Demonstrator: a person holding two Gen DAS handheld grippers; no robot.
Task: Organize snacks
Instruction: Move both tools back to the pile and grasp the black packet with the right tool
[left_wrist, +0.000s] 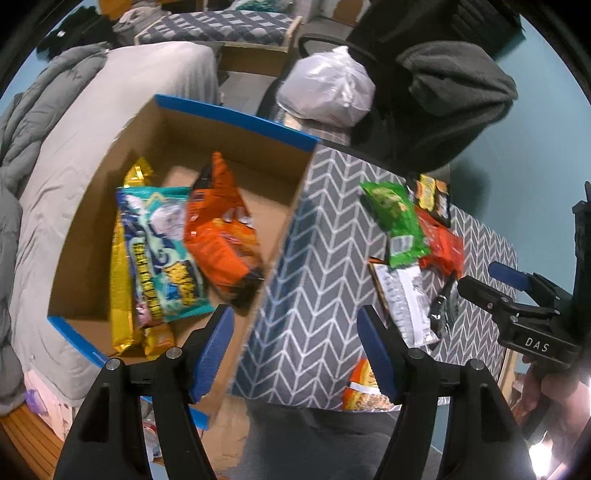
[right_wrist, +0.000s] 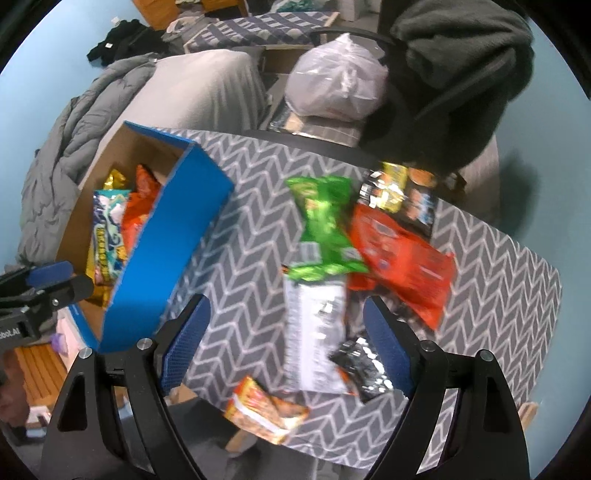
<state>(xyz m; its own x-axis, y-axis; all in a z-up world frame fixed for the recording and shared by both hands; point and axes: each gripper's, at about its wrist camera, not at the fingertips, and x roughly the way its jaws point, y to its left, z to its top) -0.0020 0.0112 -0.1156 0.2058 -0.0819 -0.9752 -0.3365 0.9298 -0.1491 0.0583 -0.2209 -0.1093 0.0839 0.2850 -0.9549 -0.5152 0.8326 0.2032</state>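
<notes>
A blue-edged cardboard box (left_wrist: 236, 122) (right_wrist: 166, 236) stands at the left end of a grey chevron-patterned table (left_wrist: 317, 258) (right_wrist: 243, 206). In it lie a teal bag (left_wrist: 162, 251), an orange bag (left_wrist: 221, 229) and a yellow bag (left_wrist: 120, 295). On the table lie a green bag (right_wrist: 323, 221), a red-orange bag (right_wrist: 399, 254), a silver packet (right_wrist: 314, 332), a black packet (right_wrist: 362, 365), dark packets (right_wrist: 402, 195) and an orange packet (right_wrist: 262, 406) at the front edge. My left gripper (left_wrist: 295, 350) is open and empty over the box's right wall. My right gripper (right_wrist: 284, 350) is open and empty over the silver packet.
A grey sofa with a quilt (left_wrist: 48, 147) lies behind and left of the box. A white plastic bag (left_wrist: 328, 88) and an office chair draped with dark clothing (left_wrist: 454, 92) stand behind the table. The right gripper (left_wrist: 517, 310) shows at the right of the left wrist view.
</notes>
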